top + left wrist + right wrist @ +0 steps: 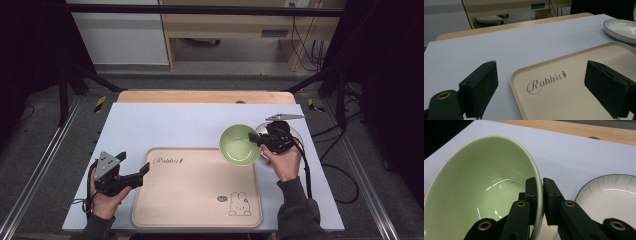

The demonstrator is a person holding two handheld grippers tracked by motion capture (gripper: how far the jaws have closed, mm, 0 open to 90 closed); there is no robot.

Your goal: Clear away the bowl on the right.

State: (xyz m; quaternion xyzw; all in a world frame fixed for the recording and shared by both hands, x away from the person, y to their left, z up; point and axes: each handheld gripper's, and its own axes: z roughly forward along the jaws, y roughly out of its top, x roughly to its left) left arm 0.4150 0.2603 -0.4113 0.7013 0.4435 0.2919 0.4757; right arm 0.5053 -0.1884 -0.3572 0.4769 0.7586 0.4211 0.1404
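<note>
Right gripper (539, 195): fingers closed on the rim of the green bowl (240, 145), one finger inside the wall and one outside. The bowl sits at the far right corner of the beige tray (190, 200), just beside a white plate (609, 195) on the counter (165, 125). Left gripper (541, 87): fingers wide apart, holding nothing, over the tray's near left edge.

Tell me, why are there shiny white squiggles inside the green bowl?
In the right gripper view, the squiggles are lamp glare on the glossy green bowl, gripped at its rim by the right gripper; in the high view, the room around the table is dark.
</note>
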